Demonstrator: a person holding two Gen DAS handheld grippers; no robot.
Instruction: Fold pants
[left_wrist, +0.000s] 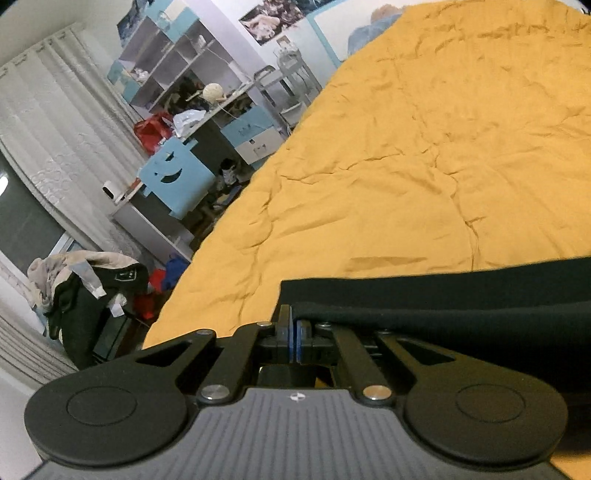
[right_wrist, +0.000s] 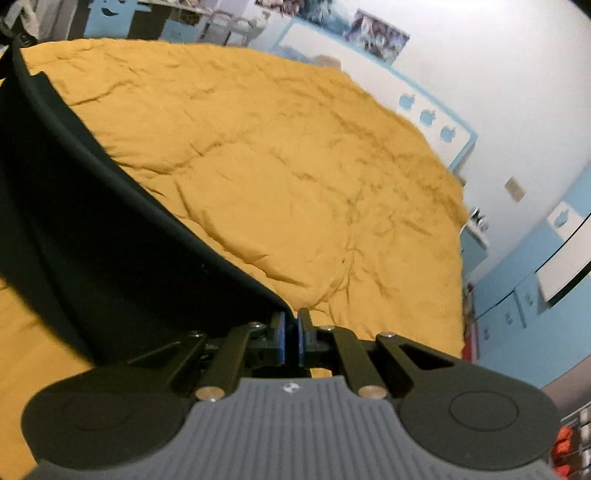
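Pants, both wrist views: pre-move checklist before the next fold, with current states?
1. Left gripper holds the black pants: ok, jaws shut on a cloth edge.
2. Right gripper holds the pants: ok, jaws nearly closed with the cloth corner running into them.
3. Cloth taut between the grips: cannot tell, neither view shows the full span.
4. Landing area on the yellow bedspread: ok, only wrinkles ahead of both grippers.
5. Lower part of the pants lying flat: cannot tell, hidden below the grippers.
6. Edges aligned for the fold: cannot tell.
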